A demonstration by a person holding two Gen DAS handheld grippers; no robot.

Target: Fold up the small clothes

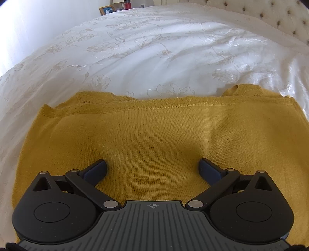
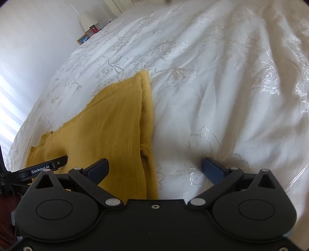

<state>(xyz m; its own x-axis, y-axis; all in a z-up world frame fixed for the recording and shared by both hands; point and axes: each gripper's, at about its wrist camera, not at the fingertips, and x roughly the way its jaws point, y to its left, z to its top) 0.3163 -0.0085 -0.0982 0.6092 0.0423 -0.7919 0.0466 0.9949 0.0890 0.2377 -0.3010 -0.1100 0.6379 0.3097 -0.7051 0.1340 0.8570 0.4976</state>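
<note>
A mustard-yellow knitted top (image 1: pixel 146 139) lies flat on the white bedspread (image 1: pixel 154 58), folded with its layered edge toward the far side. My left gripper (image 1: pixel 152 166) hovers open over the middle of the top, nothing between its blue pads. In the right wrist view the same top (image 2: pixel 115 125) stretches away on the left, its folded right edge running down the frame. My right gripper (image 2: pixel 155 166) is open and straddles that edge: the left pad is over the fabric, the right pad over bare bedspread (image 2: pixel 222 96). The left gripper's side (image 2: pixel 46 167) shows at the lower left of this view.
The bed's embroidered white cover spreads far and right of the top. A tufted headboard (image 1: pixel 270 17) stands at the far right. A bedside stand with a picture frame (image 1: pixel 107 9), a red bottle (image 1: pixel 127 4) and a lamp (image 2: pixel 87 19) sits beyond the bed's far left corner.
</note>
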